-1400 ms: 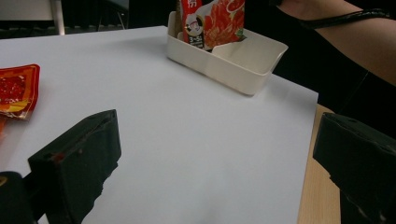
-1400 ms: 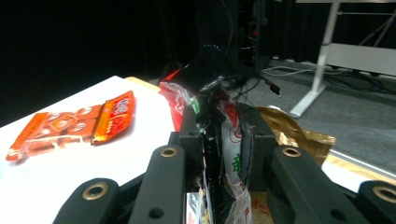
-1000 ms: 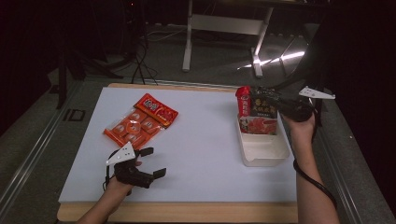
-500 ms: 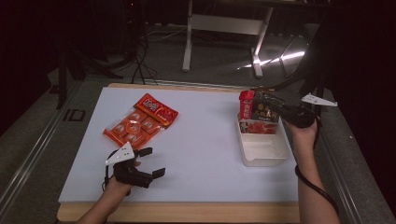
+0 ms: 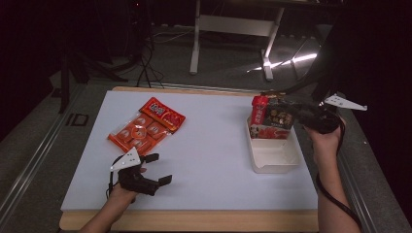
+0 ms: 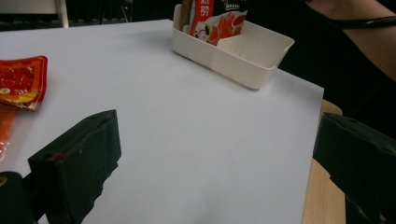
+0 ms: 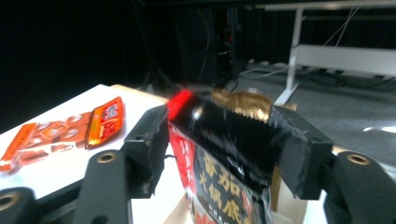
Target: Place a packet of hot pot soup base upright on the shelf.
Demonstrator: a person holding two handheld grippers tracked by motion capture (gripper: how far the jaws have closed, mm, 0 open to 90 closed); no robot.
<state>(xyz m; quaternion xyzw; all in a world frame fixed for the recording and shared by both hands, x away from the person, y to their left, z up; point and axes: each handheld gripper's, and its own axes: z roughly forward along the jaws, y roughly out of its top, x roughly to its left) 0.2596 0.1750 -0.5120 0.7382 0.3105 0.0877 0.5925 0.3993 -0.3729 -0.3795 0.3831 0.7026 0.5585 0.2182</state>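
Item 1: your right gripper (image 5: 286,112), at the far right of the table (image 5: 214,160), level with the top of the black snack packet (image 5: 278,116). In the right gripper view its jaws flank the packet's serrated gold upper edge (image 7: 243,105); they have just been opening. The blur there makes contact hard to judge, but the pads seem to stand off the packet rather than press it.

Item 2: black snack packet, standing upright in the far end of the white tray (image 5: 274,158), next to a red packet (image 5: 258,110) in the same end. The near part of the tray holds nothing.

Item 3: your left gripper (image 5: 155,170), low over the near left of the table, jaws spread wide with bare white surface between them.

Item 4: two orange-red packets, the red sachet (image 5: 163,114) overlapping the clear-windowed orange pack (image 5: 138,133), lying flat at the left, just beyond your left gripper and well apart from the tray.
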